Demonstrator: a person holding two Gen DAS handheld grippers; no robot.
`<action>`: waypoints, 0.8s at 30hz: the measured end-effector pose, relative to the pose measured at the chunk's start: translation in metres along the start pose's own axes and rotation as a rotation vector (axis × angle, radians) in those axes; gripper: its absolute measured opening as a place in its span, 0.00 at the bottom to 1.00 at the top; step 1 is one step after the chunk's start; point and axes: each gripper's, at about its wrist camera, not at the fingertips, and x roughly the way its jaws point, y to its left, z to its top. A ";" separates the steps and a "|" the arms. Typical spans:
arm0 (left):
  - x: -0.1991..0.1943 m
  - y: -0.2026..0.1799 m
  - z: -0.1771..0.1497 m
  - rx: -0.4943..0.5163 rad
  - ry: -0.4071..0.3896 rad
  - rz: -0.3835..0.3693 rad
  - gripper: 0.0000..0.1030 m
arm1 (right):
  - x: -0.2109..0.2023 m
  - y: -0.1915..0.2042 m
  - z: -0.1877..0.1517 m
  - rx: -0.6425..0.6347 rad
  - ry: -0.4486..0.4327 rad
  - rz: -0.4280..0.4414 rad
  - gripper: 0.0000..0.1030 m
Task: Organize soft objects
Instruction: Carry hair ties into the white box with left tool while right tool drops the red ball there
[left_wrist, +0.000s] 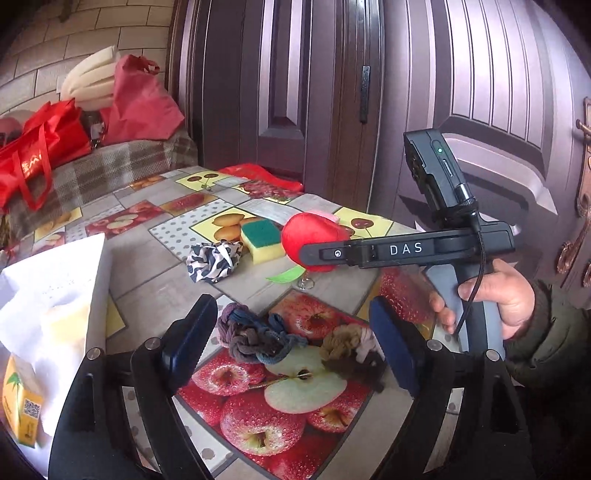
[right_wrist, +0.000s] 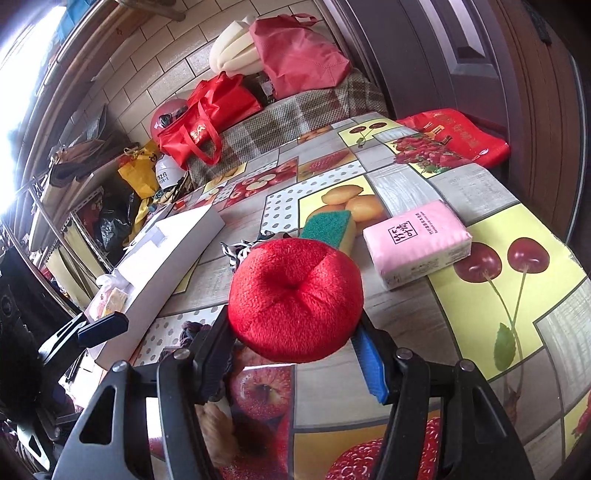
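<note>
**Inspector:** Nearest the left wrist camera, the left tongs (left_wrist: 291, 334) stand wide apart with nothing between the pads. Below them on the desk (left_wrist: 155, 284) lie a braided grey-blue fabric piece (left_wrist: 255, 338) and, just beside it, a brown-and-white fabric piece (left_wrist: 351, 349).

**Clerk:** And the right side?

**Inspector:** The right tongs (right_wrist: 295, 345) are closed on the red plush apple (right_wrist: 295, 299), pads pressed to both flanks, the apple held clear above the desk. A hand (left_wrist: 495, 295) grips the handle.

**Clerk:** Other items?

**Inspector:** Beyond the apple: a green-and-yellow sponge (right_wrist: 330, 227), a black-and-white scrunchie (left_wrist: 212, 260) beside it, and a pink tissue pack (right_wrist: 417, 243) to the right. A white box (right_wrist: 170, 266) sits at the desk's left edge.
</note>
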 end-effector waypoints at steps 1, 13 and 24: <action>0.001 -0.002 -0.001 0.008 0.009 -0.008 0.82 | 0.000 -0.001 0.000 -0.004 -0.001 0.000 0.60; 0.033 0.012 0.003 0.013 0.134 0.249 0.82 | 0.001 -0.005 -0.002 0.031 0.015 0.017 0.60; 0.082 0.020 -0.006 -0.018 0.336 0.152 0.51 | 0.000 -0.002 -0.001 0.015 0.000 0.005 0.60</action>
